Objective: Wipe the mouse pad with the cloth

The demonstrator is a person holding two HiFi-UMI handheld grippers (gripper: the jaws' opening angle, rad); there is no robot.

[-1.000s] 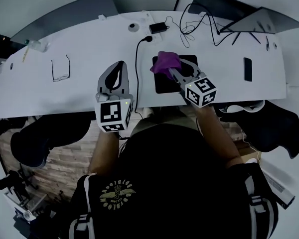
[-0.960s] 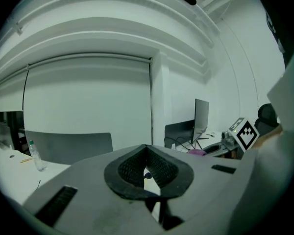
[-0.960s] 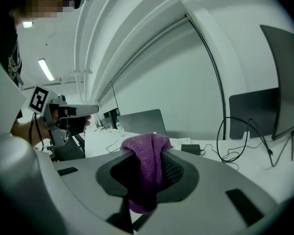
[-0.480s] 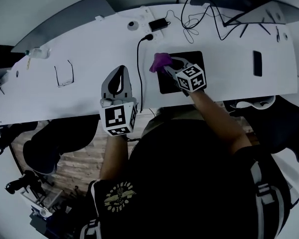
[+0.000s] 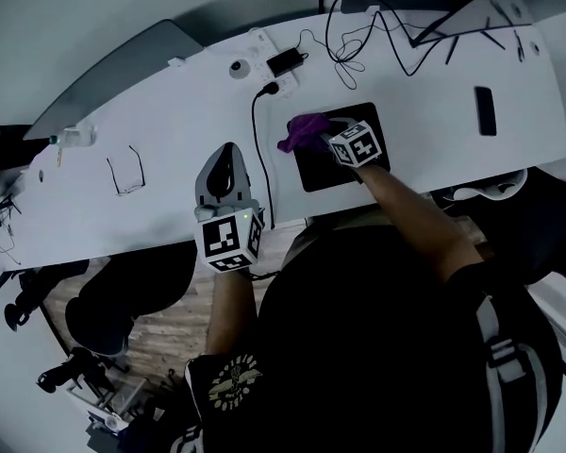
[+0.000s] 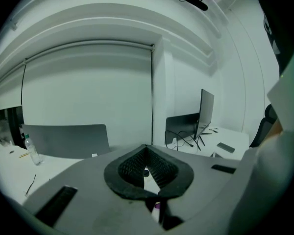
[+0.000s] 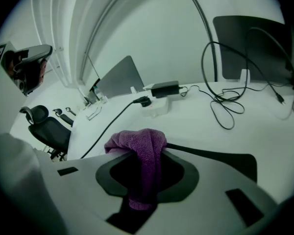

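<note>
Head view, centre: your right hand-held gripper [image 5: 317,139] is clamped on the purple cloth [image 5: 300,132]. In the right gripper view the cloth runs down between the two jaws, which are pressed against it, and a bunched fold spills over their tips.

The cloth sits at the upper-left corner of the black pad [image 5: 326,171], overhanging its left edge onto the white surface [image 5: 170,130]. You cannot tell from either view how firmly the cloth presses on the pad. The pad lies just right of centre, close to the surface's near edge.

Your left hand-held gripper [image 5: 227,151] is at centre-left, over the near edge of the surface, well apart from the pad. The left gripper view shows its jaws brought together at the tips with nothing clamped between them.

A black cable [image 5: 258,149] runs down the surface between the two grippers, just left of the cloth. Glasses [image 5: 127,172] lie at left, well apart from the left gripper. A phone [image 5: 486,109] lies at right, apart from the pad. A loose tangle of wires [image 5: 358,41] is at the top of the frame.
</note>
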